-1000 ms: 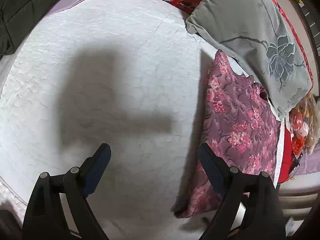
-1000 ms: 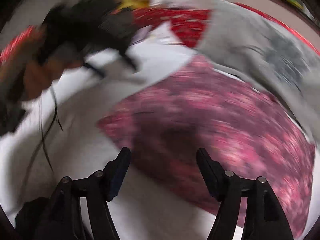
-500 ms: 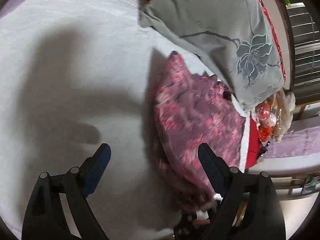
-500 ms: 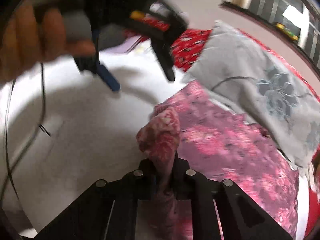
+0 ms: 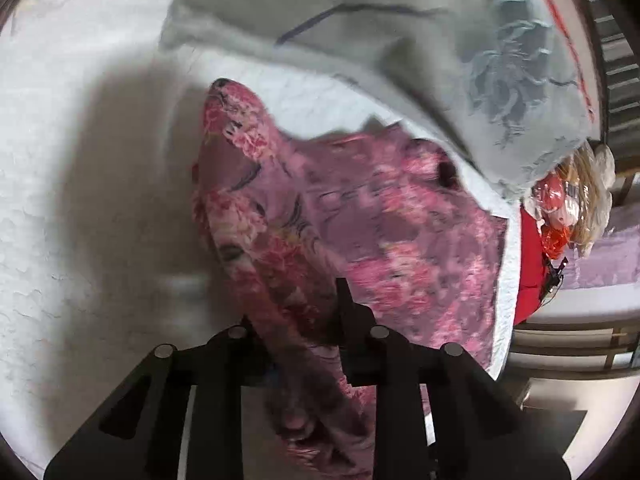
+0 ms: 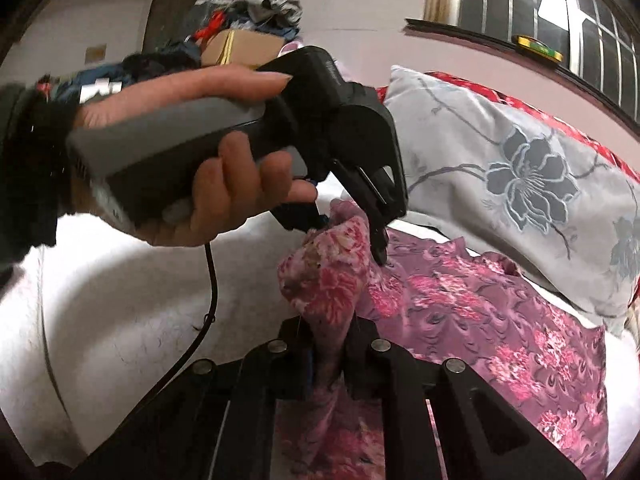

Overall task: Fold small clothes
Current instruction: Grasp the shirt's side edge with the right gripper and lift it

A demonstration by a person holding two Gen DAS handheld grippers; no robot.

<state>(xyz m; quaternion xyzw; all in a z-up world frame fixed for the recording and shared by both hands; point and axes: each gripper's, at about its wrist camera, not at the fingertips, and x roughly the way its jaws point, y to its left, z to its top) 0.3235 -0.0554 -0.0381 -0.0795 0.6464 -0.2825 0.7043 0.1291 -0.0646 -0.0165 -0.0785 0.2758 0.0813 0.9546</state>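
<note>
- Since the earlier frames, both grippers are pinching the pink floral garment (image 5: 360, 216) where before their jaws were standing wide over the white bedspread (image 5: 80, 184); the left gripper (image 5: 304, 316) is now sitting at the garment's edge instead of over bare bedding.
- Its jaws have just been closing, and a bunched fold of the floral cloth is lying pressed between them, running down past the fingers toward the camera.
- From the right wrist view, the right gripper (image 6: 328, 340) is clamping nearly flat on another gathered ridge of the same garment (image 6: 480, 320), which is rising in a peak above the fingers.
- A person's hand (image 6: 208, 184) is gripping the left tool's grey handle, and that tool's tips (image 6: 352, 232) are touching the top of the raised peak, just beyond the right gripper.
- The rest of the garment is lying spread on the bedspread, its far edge tucked against a grey flowered pillow (image 6: 520, 168).
- A black cable (image 6: 208, 300) is hanging down from the left tool across the bedspread.
</note>
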